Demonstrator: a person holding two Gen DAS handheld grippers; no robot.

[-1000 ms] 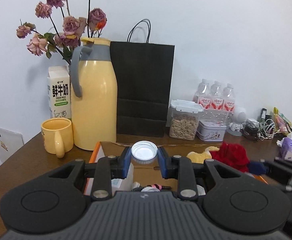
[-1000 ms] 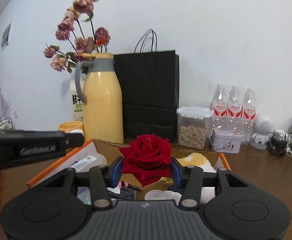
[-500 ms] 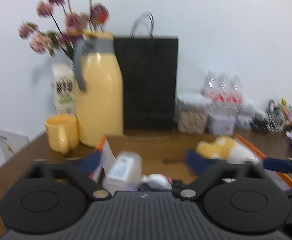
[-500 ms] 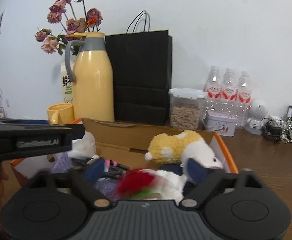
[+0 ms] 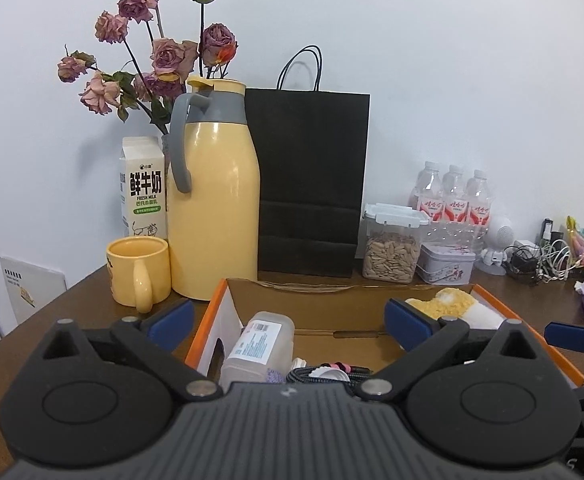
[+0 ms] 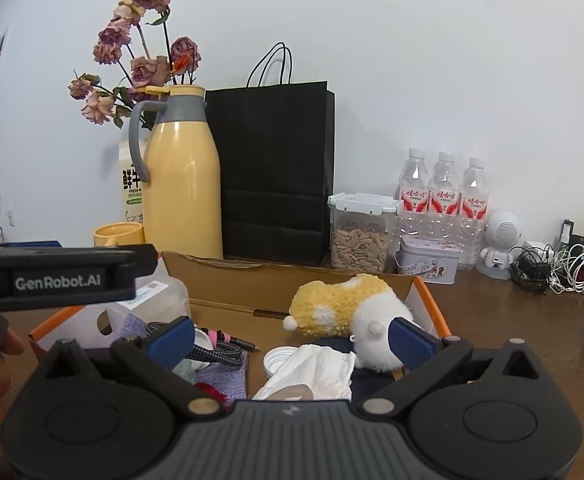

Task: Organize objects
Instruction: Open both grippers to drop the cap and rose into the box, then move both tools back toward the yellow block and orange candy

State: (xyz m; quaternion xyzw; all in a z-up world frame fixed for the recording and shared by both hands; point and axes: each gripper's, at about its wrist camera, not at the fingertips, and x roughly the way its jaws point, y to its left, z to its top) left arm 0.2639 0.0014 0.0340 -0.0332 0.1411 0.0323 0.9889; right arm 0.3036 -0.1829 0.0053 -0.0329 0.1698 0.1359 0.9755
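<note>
Both grippers hang just above the box (image 6: 220, 276) on the desk (image 5: 72, 312). The left gripper (image 5: 288, 320) is spread wide with nothing in it, and its bottle (image 5: 258, 350) lies in the box's left end. The right gripper (image 6: 290, 340) has just been opening too, wide and empty, and a bit of red, likely the rose (image 6: 212, 390), peeks out low in the box under it. The box looks full, with a plush toy (image 6: 344, 312), a tissue (image 6: 316, 368) and cables (image 6: 216, 350). A low gripper could catch a cable and drag things out. The two grippers are close and could bump. A wide swing left could knock the mug (image 5: 138, 268) or jug (image 5: 212, 208).
</note>
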